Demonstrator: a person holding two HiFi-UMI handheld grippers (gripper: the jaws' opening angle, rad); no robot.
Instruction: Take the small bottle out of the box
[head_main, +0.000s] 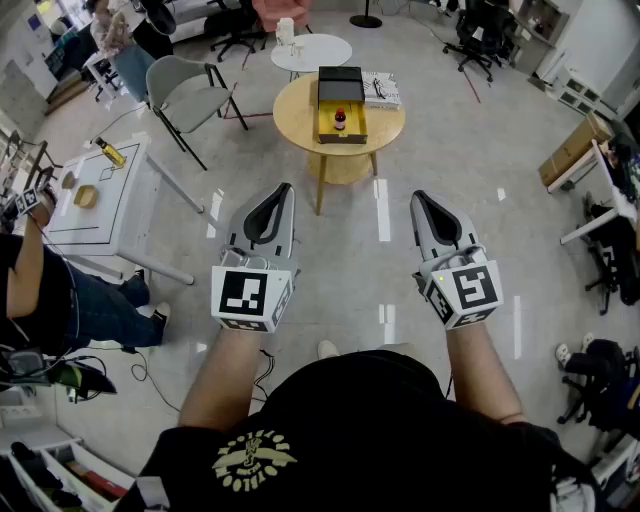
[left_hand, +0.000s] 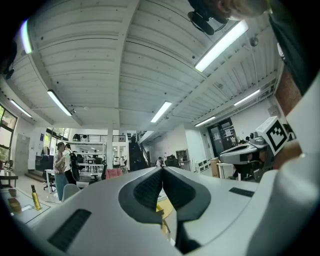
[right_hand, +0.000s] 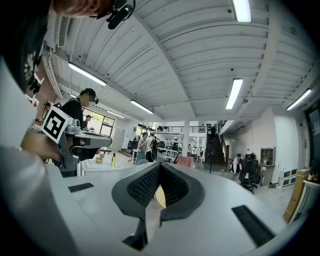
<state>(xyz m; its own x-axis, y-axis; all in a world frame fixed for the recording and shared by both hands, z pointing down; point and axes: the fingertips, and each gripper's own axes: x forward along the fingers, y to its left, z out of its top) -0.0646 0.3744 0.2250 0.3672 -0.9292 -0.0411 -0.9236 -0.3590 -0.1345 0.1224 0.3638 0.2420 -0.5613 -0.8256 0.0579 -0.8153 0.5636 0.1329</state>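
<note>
**Short of the round table (head_main: 296, 112), both pairs of jaws clenched on nothing**

Near side of that table is where I hold both tools, level over the bare floor and well apart from its edge. My left gripper (head_main: 284, 190) points toward the table's left half and my right gripper (head_main: 419, 198) toward its right half, each with its marker cube nearest my wrist.

Seen along the left gripper's own jaws, the two ribbed pads meet at the tips with nothing caught between them. A sliver of the table's yellow top shows through the hollow behind them. The right gripper's own view shows the same thing: tips pressed together, nothing held, and the same yellow sliver in the hollow.

The box (head_main: 341, 128) lies open at the table's centre, with its yellow-lined tray toward me and its black lid (head_main: 340, 80) on the far side of the tray. The small bottle (head_main: 340, 119), red-capped, sits inside that tray near its middle, with neither gripper near it. A magazine (head_main: 381, 89) lies on the table's far right part, just beside the lid.

Just behind the table stands a smaller white round table (head_main: 318, 50). A grey chair (head_main: 185, 92) stands to the table's left. Farther left of the table is a white desk (head_main: 120, 205) with a yellow bottle (head_main: 110, 152) lying on it.
</note>
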